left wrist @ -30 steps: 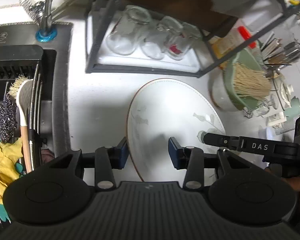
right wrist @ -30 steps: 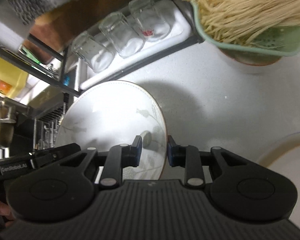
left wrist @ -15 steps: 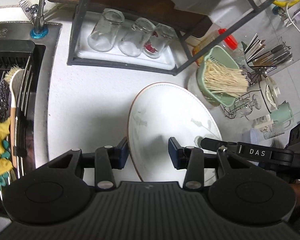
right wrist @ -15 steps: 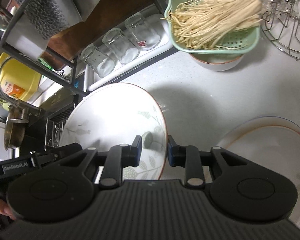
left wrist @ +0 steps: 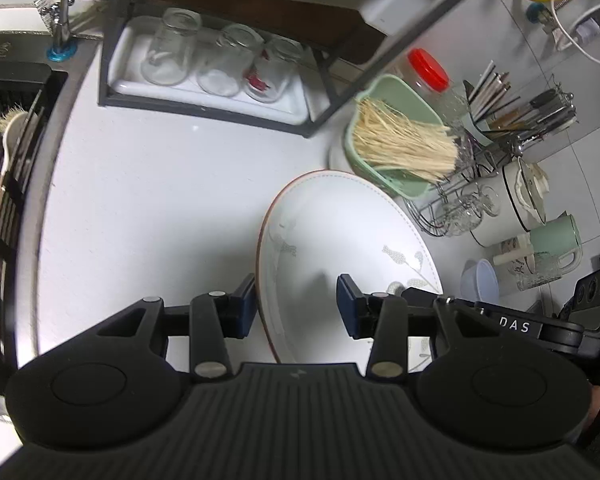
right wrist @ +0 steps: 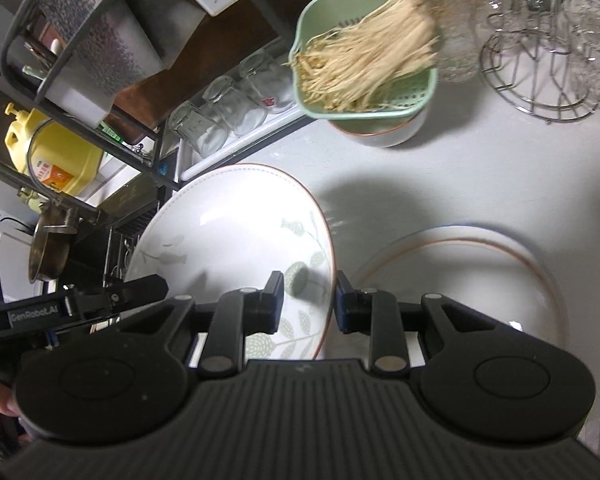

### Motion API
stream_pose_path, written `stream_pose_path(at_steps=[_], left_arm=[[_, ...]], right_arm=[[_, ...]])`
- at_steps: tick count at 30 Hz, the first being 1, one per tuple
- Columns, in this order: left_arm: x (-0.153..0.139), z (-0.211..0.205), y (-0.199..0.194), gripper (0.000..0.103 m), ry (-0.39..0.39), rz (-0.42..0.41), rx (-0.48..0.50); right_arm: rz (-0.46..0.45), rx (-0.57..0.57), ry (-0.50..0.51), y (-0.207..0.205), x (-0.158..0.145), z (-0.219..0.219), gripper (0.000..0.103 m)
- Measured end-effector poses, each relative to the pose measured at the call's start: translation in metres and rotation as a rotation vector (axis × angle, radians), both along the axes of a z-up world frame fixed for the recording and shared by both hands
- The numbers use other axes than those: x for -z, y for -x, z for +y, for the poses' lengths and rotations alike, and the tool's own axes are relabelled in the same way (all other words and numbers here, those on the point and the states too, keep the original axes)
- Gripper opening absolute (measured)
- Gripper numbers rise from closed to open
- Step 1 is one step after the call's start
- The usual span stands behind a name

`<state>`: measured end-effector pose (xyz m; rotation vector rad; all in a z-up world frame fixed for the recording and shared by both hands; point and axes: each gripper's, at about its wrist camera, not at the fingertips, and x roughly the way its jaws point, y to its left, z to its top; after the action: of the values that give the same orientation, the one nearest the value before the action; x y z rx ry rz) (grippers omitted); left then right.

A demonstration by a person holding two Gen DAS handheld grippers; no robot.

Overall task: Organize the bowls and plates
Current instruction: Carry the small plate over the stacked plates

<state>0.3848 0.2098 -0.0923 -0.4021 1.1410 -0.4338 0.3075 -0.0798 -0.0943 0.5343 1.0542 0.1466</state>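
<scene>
A large white plate with a brown rim and leaf pattern is held in the air between both grippers, above the white counter. My left gripper is shut on its left rim. My right gripper is shut on its right rim; the plate also shows in the right wrist view. A second white plate with a brown rim lies flat on the counter, to the right of the held plate. A white bowl stands further back under a green colander.
A green colander of pale noodles sits on the bowl. A dark rack holds upturned glasses. A wire glass stand, utensil holder, mugs are at right. The sink is at left.
Both grippers have carried the plate up and to the right, away from the sink and rack. The second plate on the counter has come into the right wrist view.
</scene>
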Motion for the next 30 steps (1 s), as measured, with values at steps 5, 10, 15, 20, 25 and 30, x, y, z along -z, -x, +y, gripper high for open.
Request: stream_pose_path(at_steps=[5, 10, 15, 20, 25, 30], left_arm=[[0.002, -0.031, 0.016, 0.047, -0.028, 0.006, 0.013], [0.013, -0.060, 0.034, 0.047, -0.055, 0.022, 0.006], [0.031, -0.083, 0.047, 0.047, -0.079, 0.050, -0.004], [0.047, -0.102, 0.051, 0.047, -0.106, 0.061, 0.004], [0.057, -0.117, 0.053, 0.047, -0.151, 0.083, 0.004], [0.064, -0.128, 0.053, 0.047, -0.184, 0.093, 0.023]], right_arm=[[-0.022, -0.004, 0.004, 0.017, 0.002, -0.025, 0.028], [-0.009, 0.009, -0.020, 0.035, 0.020, -0.052, 0.028], [-0.007, -0.013, -0.016, 0.048, 0.033, -0.070, 0.028], [-0.003, -0.030, 0.016, 0.055, 0.046, -0.083, 0.028], [0.019, -0.047, 0.027, 0.060, 0.058, -0.091, 0.028], [0.048, -0.038, -0.001, 0.063, 0.070, -0.102, 0.028]])
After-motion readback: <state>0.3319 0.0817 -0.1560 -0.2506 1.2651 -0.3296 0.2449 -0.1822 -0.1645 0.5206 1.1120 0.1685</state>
